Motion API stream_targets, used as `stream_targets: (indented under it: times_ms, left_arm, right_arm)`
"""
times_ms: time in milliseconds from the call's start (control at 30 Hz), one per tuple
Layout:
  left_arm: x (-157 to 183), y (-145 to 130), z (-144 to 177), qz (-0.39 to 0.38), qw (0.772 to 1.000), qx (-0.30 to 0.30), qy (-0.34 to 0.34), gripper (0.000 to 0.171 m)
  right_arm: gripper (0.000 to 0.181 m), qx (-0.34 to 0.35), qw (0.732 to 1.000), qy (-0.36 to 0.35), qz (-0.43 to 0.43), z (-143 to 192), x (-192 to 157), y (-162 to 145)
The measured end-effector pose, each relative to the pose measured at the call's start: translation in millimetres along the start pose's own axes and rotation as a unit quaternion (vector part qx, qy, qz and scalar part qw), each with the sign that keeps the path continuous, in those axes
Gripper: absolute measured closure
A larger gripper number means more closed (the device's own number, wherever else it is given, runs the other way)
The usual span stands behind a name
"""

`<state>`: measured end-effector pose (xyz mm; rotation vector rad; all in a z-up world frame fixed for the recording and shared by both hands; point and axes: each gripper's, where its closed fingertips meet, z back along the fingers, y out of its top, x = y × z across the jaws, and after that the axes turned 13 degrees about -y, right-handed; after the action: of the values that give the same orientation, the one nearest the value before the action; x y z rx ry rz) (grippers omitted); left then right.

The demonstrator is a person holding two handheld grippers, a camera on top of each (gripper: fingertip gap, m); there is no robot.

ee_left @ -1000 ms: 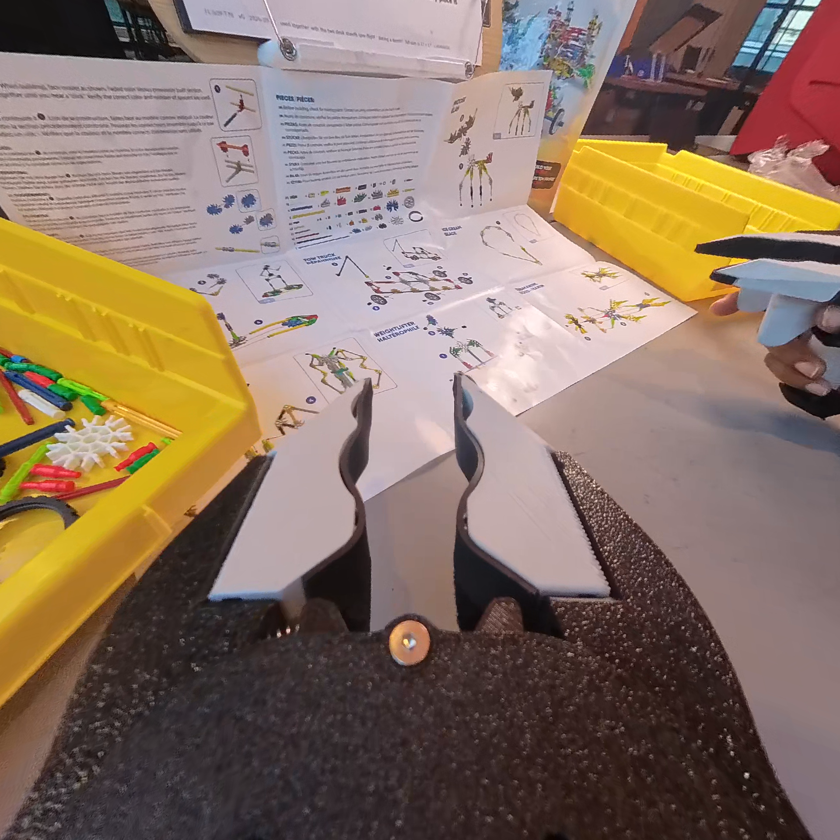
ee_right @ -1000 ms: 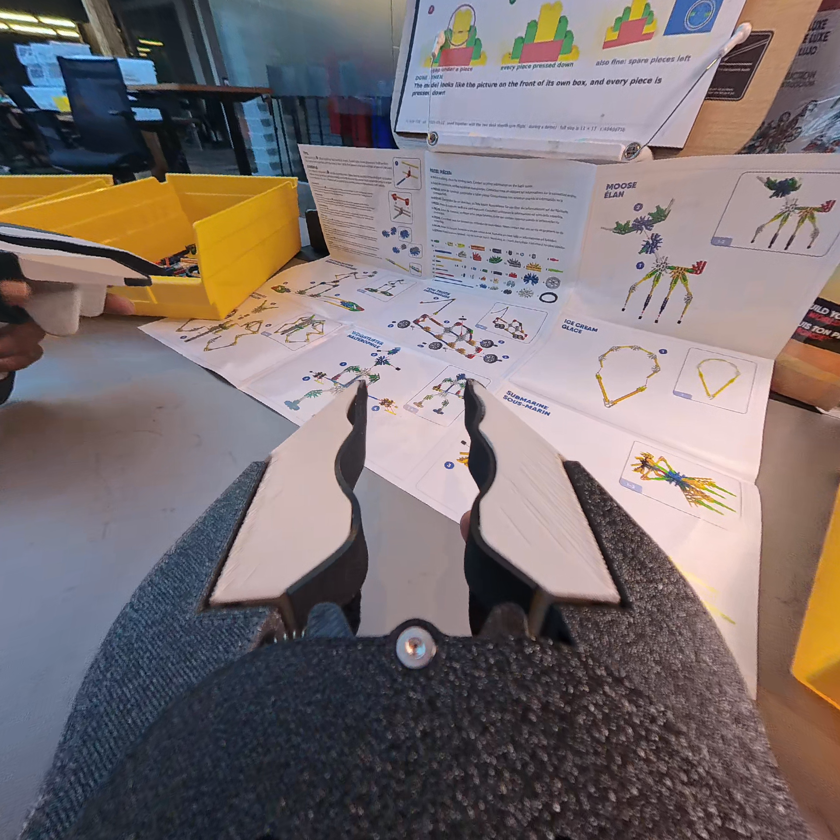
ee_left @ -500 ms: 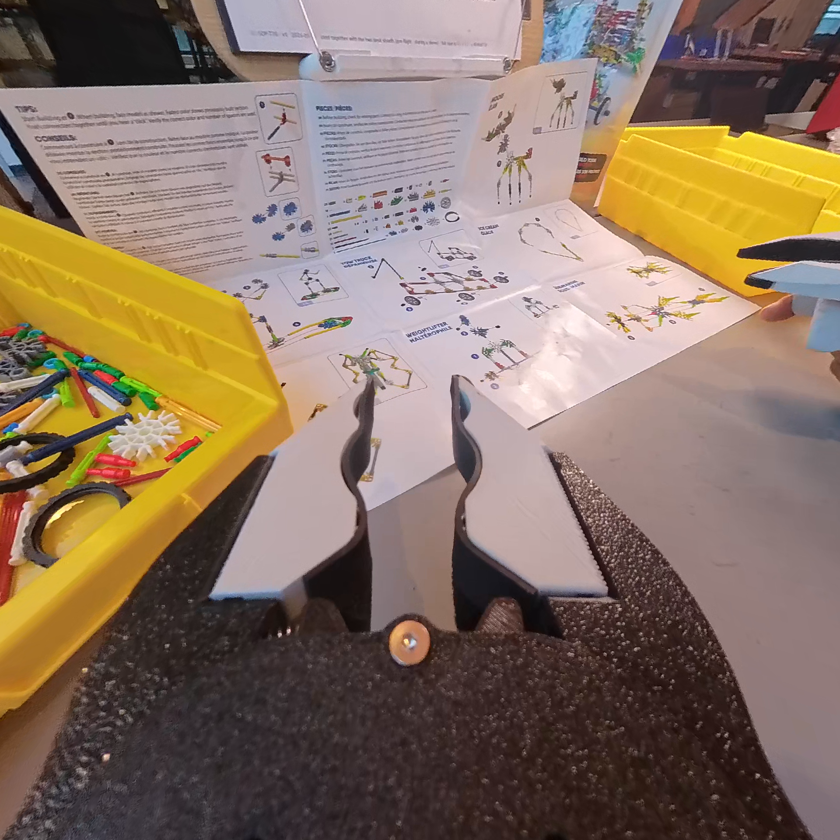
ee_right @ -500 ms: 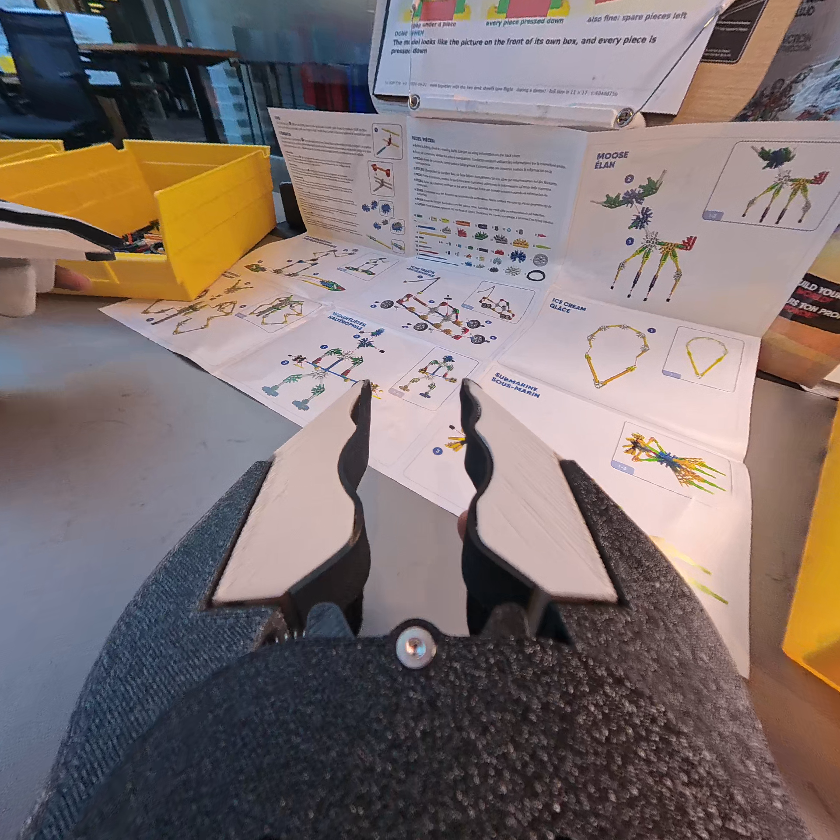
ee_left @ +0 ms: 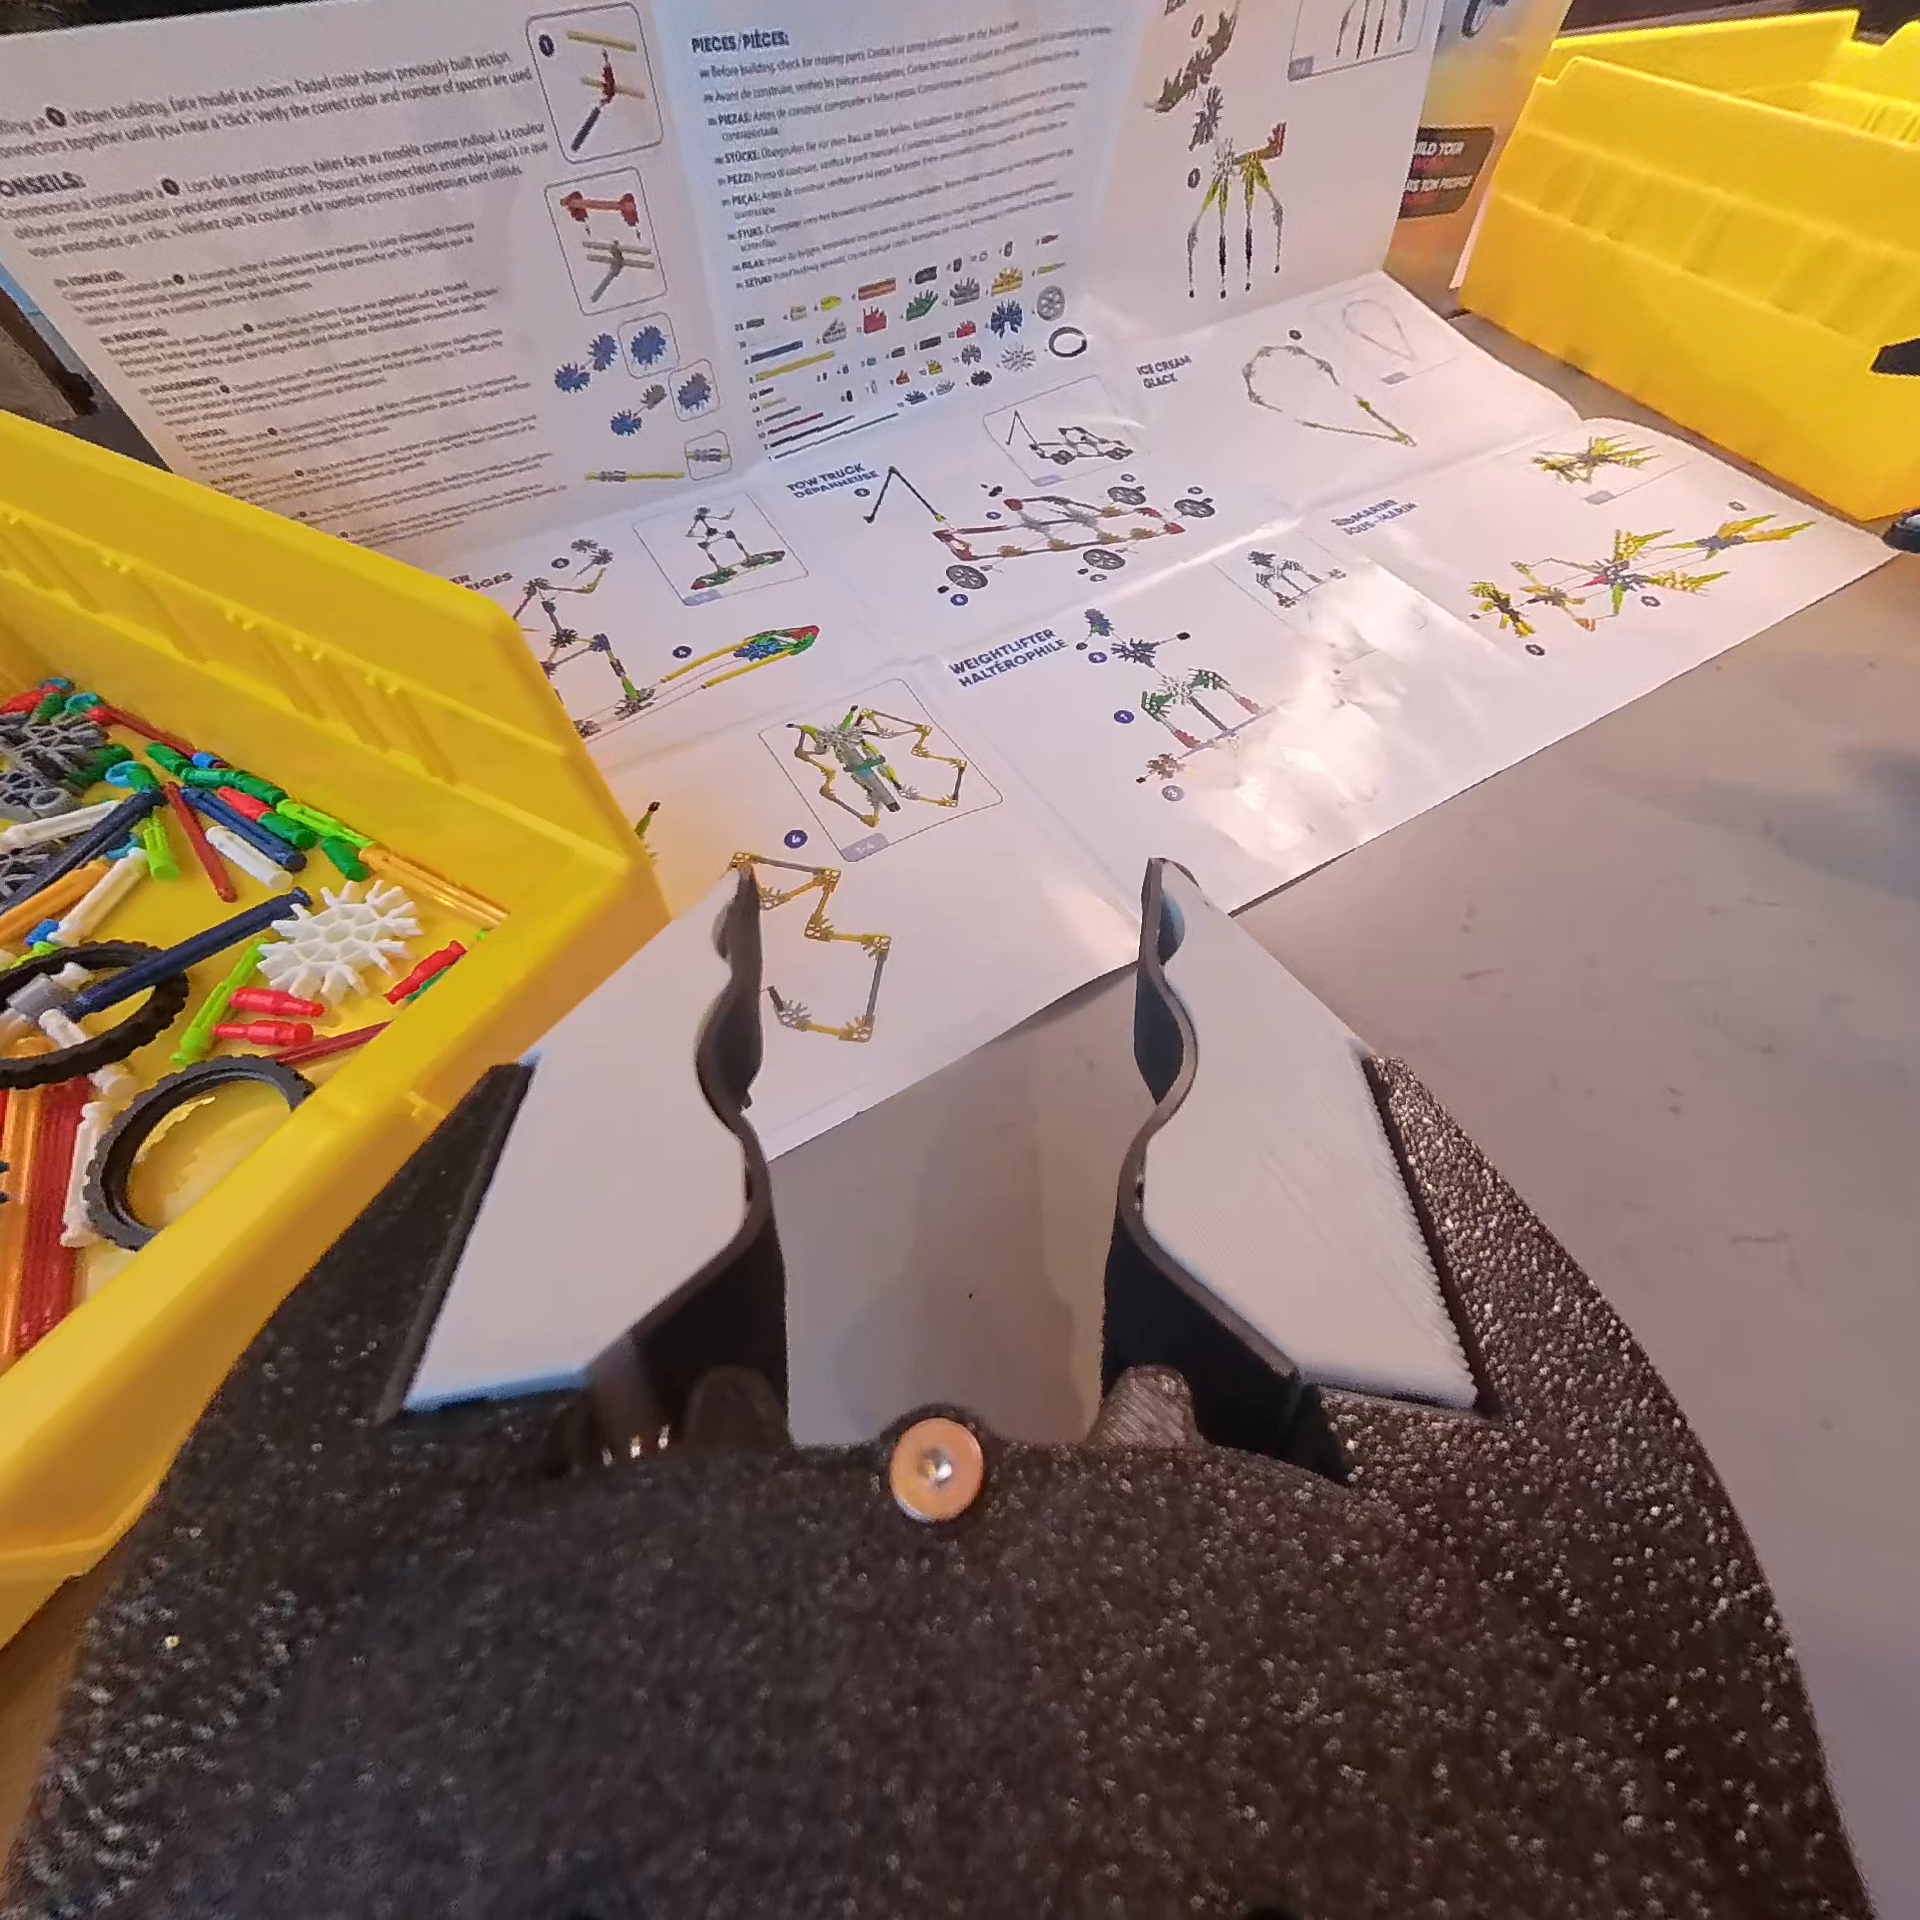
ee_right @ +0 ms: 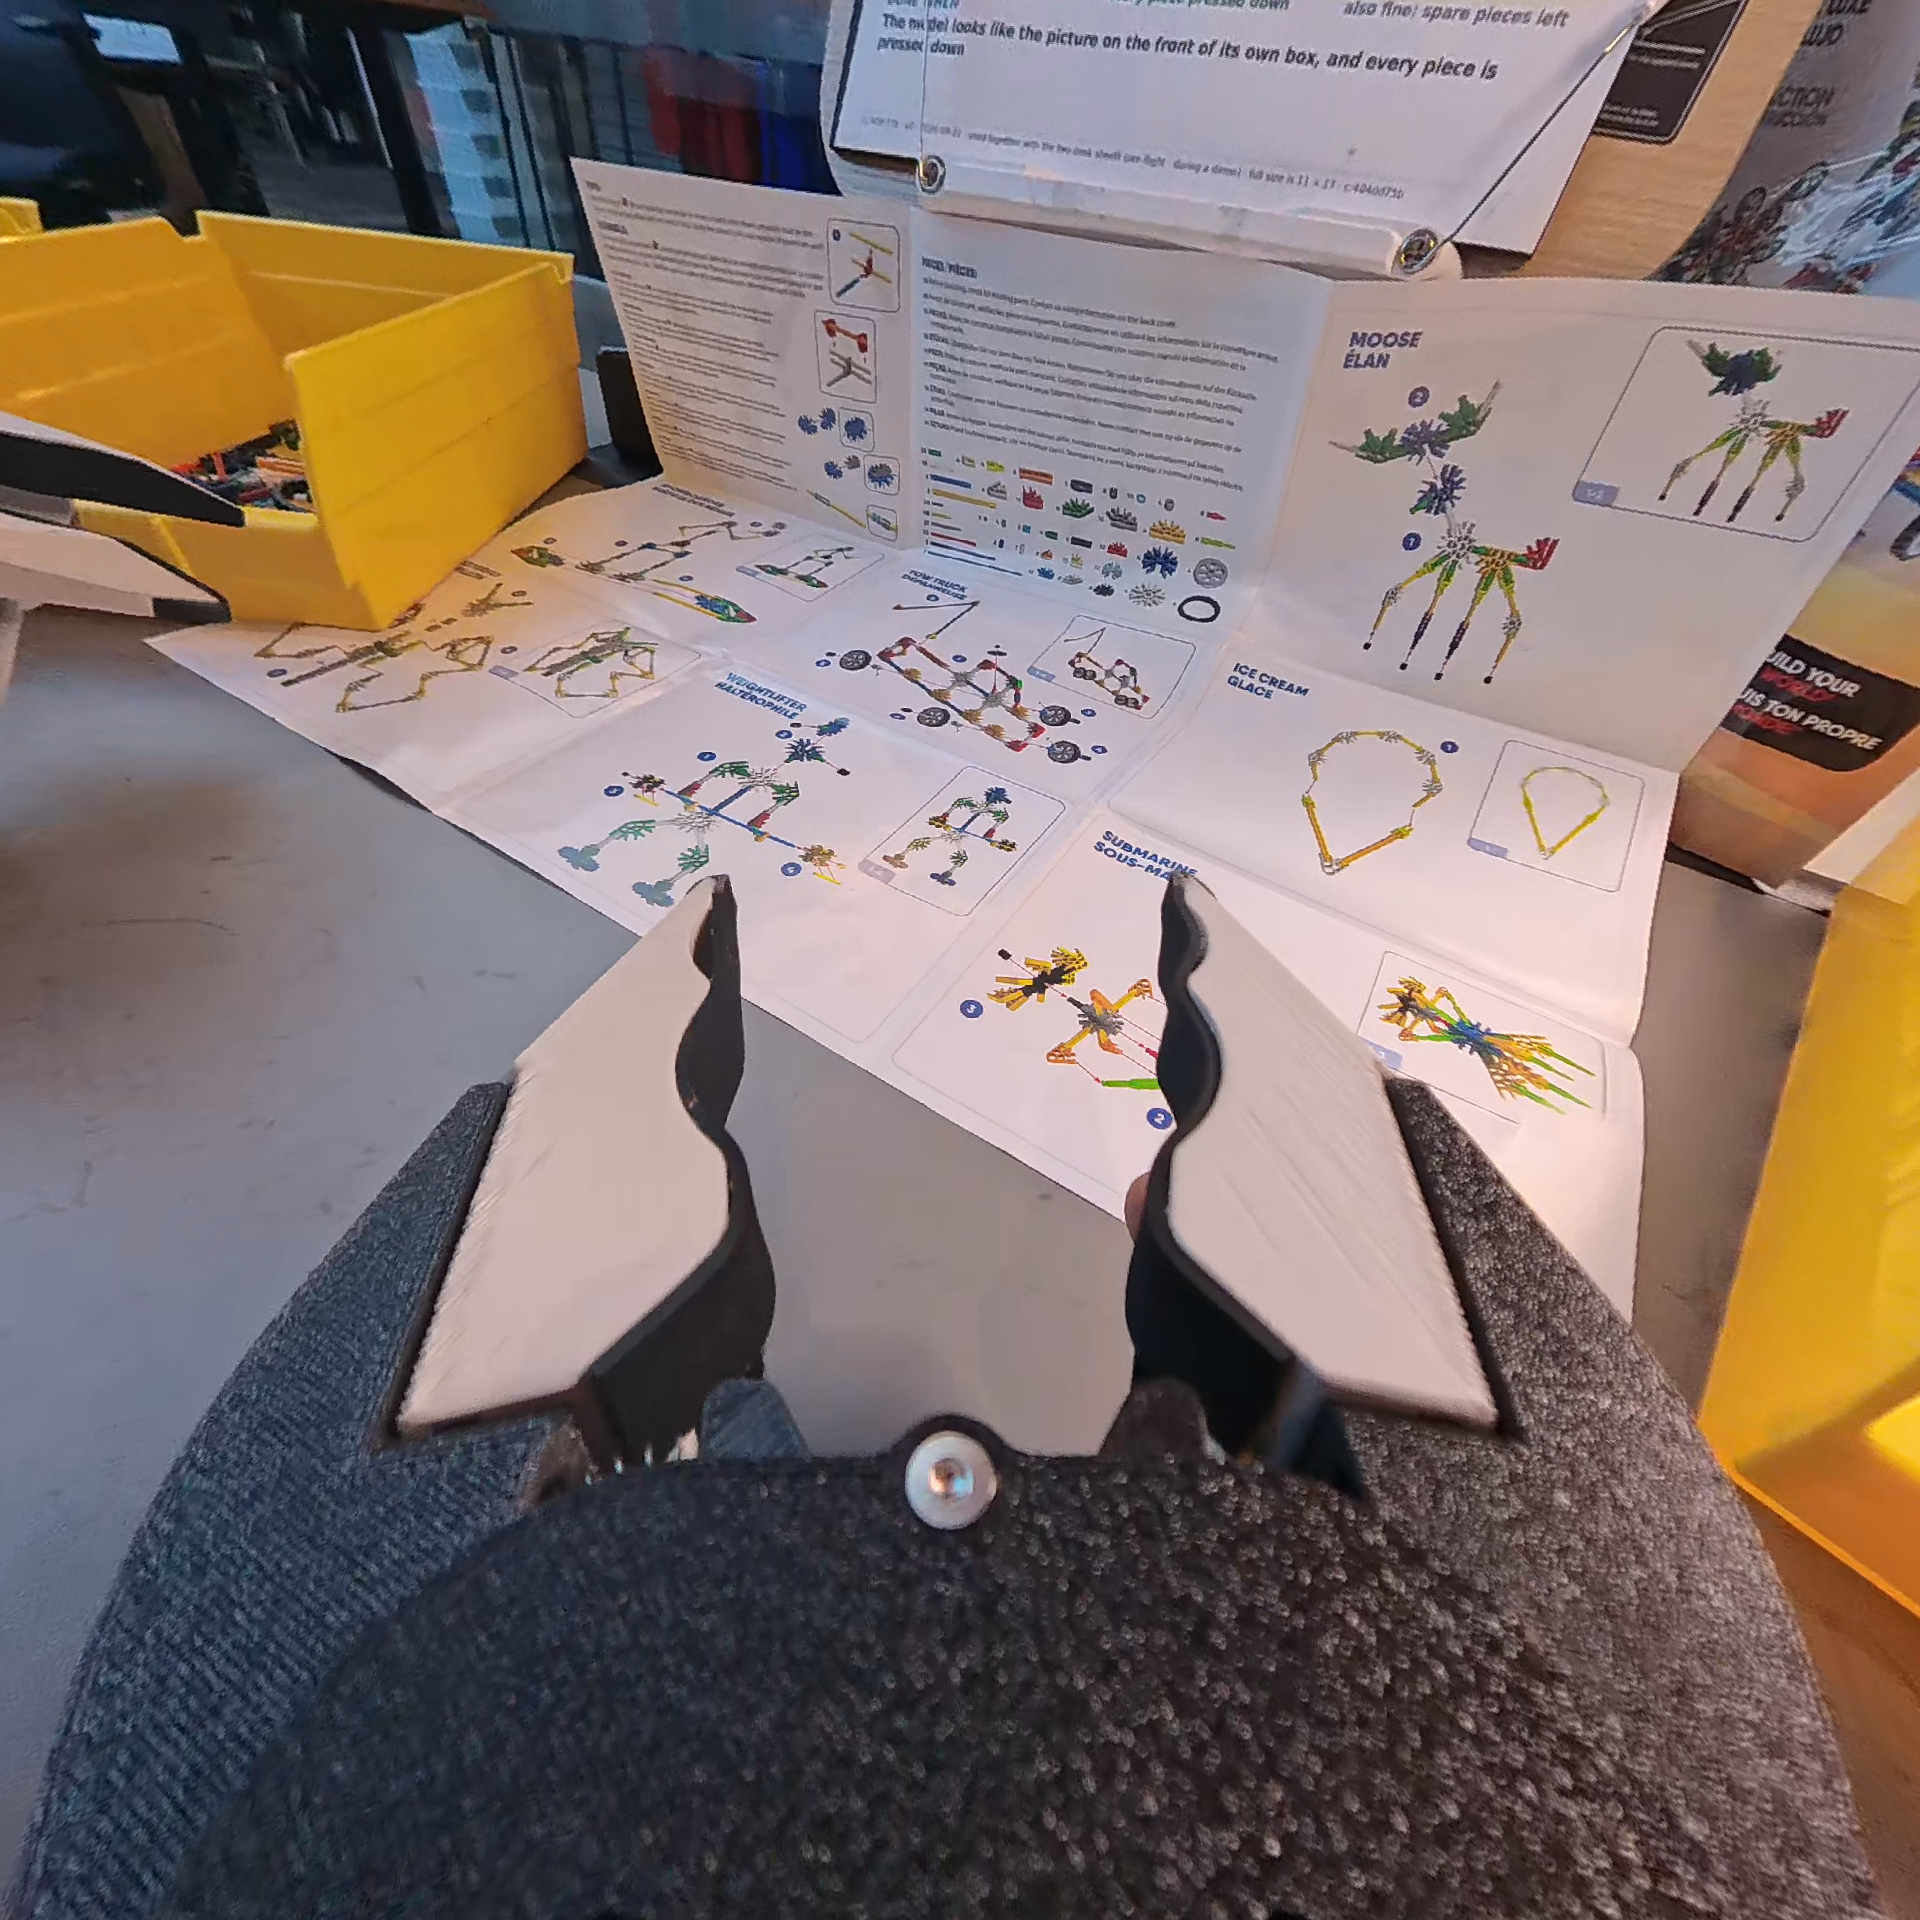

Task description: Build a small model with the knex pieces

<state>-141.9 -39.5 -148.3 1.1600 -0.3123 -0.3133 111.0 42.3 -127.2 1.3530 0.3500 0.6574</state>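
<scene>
My left gripper [ee_left: 948, 883] is open and empty, above the near edge of a white folded instruction sheet [ee_left: 1039, 582] on the grey table. A yellow bin [ee_left: 312, 665] sits just to its left, holding several coloured rods, a white snowflake connector [ee_left: 335, 937] and black tyre rings [ee_left: 177, 1143]. My right gripper [ee_right: 951, 883] is open and empty, over the same sheet [ee_right: 1039, 644] near its front edge. The left gripper's fingers [ee_right: 104, 509] show at the far left of the right wrist view, by the parts bin [ee_right: 416, 416].
A second yellow bin [ee_left: 1704, 260] stands at the right back; its side [ee_right: 1829, 1195] is close on the right in the right wrist view. A clipboard with a printed page [ee_right: 1195, 114] and a cardboard box [ee_right: 1808, 717] stand behind the sheet. Grey table [ee_left: 1610, 1039] lies to the right.
Both grippers have opened their jaws wider. The left gripper has moved forward and left, closer to the parts bin; the right gripper has moved forward over the sheet.
</scene>
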Motion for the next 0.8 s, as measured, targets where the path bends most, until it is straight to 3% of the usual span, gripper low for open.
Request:
stream_targets:
  times_ms: [133,300,800]
  left_arm:
    - [-2,1,2,0.000,1.000,0.002,0.009,0.101]
    - [-6,-21,-3,0.030,0.998,-0.060,0.006,0.099]
    - [-9,-21,0,0.032,0.997,-0.064,0.011,0.098]
  right_arm:
    - [0.100,0.005,1.000,-0.002,0.000,2,0,3]
    - [0.094,-0.074,0.997,-0.006,0.008,-6,2,-26]
    - [0.090,-0.117,0.993,-0.008,0.008,-8,4,-40]
